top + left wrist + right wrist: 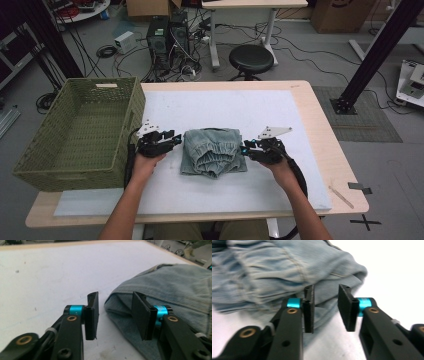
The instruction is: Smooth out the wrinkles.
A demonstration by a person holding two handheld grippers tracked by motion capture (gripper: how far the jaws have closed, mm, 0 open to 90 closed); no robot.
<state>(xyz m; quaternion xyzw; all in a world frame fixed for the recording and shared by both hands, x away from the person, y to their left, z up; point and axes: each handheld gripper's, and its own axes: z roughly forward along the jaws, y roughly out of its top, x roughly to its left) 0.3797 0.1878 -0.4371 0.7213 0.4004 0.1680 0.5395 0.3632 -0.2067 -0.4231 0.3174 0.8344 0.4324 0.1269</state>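
White padding covered the tabletop point(280, 107), with bare room far of and near of the folded denim garment point(212, 151) lying at its middle, and a green woven basket point(80, 131) overhanging the left edge. Left gripper point(176, 139) sat just beside the garment's left edge, its jaws parted with nothing pressed between them. Right gripper point(244, 148) sat at the right edge, jaws likewise apart around the fold's corner without clamping it.

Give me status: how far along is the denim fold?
Done: the light-blue denim garment lies folded into a compact bundle on the white table pad. In hand: nothing; left tongs and right tongs flank it, jaws open. Left, probably: moving it into the empty green woven basket.
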